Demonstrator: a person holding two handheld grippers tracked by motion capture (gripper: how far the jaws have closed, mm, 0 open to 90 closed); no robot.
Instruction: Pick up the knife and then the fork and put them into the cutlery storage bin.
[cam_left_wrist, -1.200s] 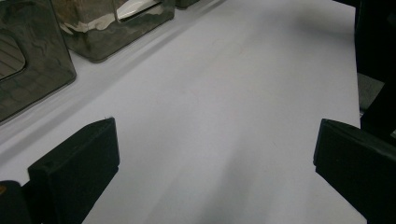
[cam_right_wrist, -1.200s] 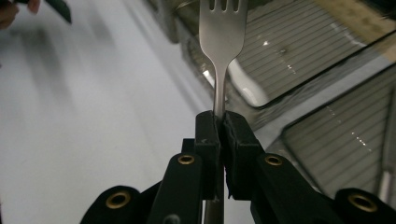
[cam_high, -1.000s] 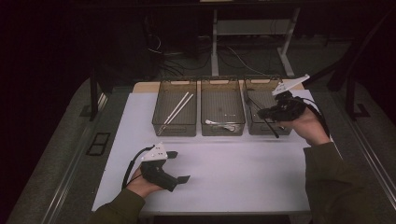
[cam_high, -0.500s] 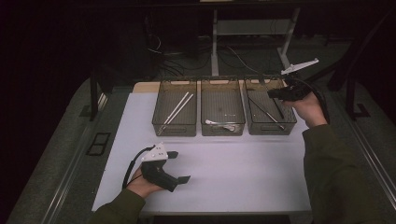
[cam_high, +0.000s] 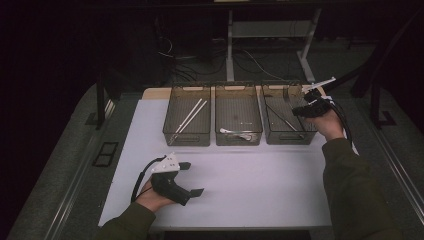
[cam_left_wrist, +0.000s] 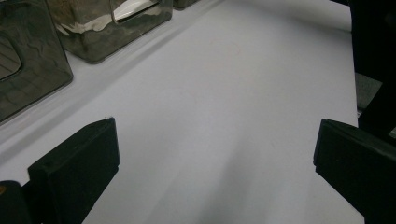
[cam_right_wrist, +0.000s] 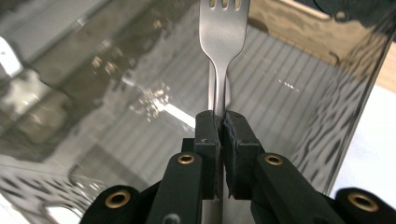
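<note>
My right gripper (cam_high: 298, 110) hangs over the right end of the right-hand clear bin (cam_high: 287, 138), pointing into it. Its jaws are shut on the handle of a metal fork (cam_right_wrist: 223, 28), in the right gripper view (cam_right_wrist: 222, 122), with the tines away from me and the bin's ribbed floor behind them. A few dark utensils (cam_high: 280, 118) lie in that bin. My left gripper (cam_high: 192, 178) rests on the white table (cam_high: 260, 185) near its front left. Its jaws stand wide open in the left gripper view (cam_left_wrist: 212, 154), with bare table between them.
Three clear bins stand in a row at the back of the table. The left bin (cam_high: 187, 136) holds white chopsticks (cam_high: 191, 115). In the middle bin (cam_high: 238, 138) lies a white spoon (cam_high: 235, 132). Cables and table legs lie in the dark behind.
My right hand has moved with the fork from the right bin's front part to its far right end, then sunk a little. The left hand has kept still.
</note>
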